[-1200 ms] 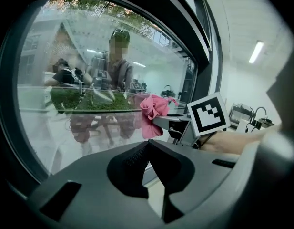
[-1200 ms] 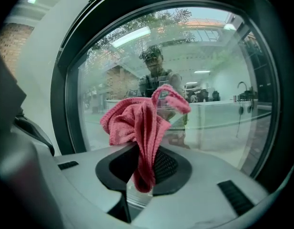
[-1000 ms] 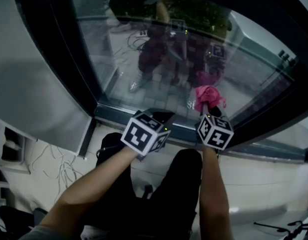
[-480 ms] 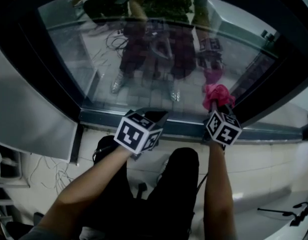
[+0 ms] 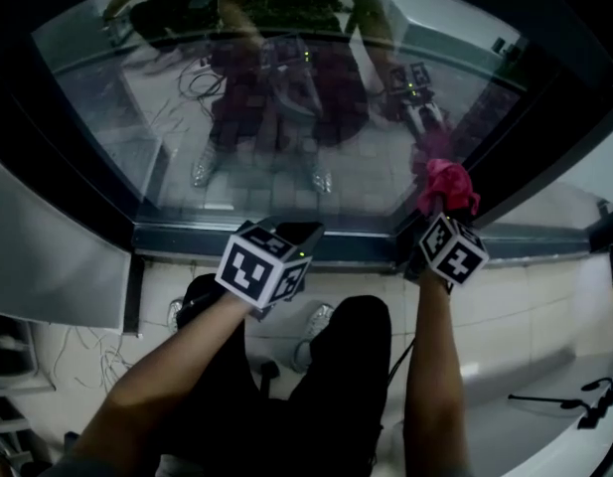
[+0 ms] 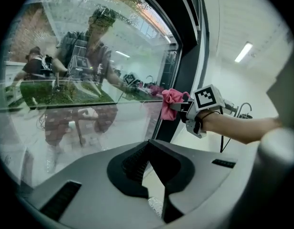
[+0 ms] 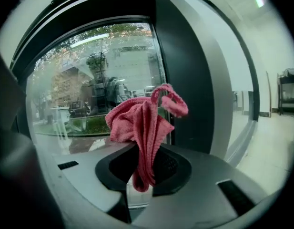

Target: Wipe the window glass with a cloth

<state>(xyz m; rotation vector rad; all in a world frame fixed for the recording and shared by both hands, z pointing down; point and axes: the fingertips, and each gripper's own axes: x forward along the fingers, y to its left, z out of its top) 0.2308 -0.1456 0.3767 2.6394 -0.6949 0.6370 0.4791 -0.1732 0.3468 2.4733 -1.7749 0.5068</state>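
The window glass (image 5: 286,117) fills the upper head view inside a dark frame and mirrors the person. A crumpled pink cloth (image 5: 447,185) sticks up from my right gripper (image 5: 440,209), which is shut on it and holds it at the glass's lower right corner, beside the frame. In the right gripper view the cloth (image 7: 144,123) hangs between the jaws of the right gripper (image 7: 143,173), in front of the glass (image 7: 85,80). My left gripper (image 5: 301,233) hovers over the sill, shut and holding nothing. From the left gripper (image 6: 147,149) I see the cloth (image 6: 170,103) against the glass (image 6: 80,123).
A dark sill (image 5: 187,238) runs under the glass, with a white tiled wall (image 5: 525,296) below it. The thick dark frame post (image 7: 185,80) stands just right of the cloth. A grey panel (image 5: 48,266) sits at the left. The person's legs (image 5: 326,386) are under both arms.
The right gripper with the cloth has moved right along the bottom of the glass toward the frame corner. The left gripper stays over the sill. The head view has shifted.
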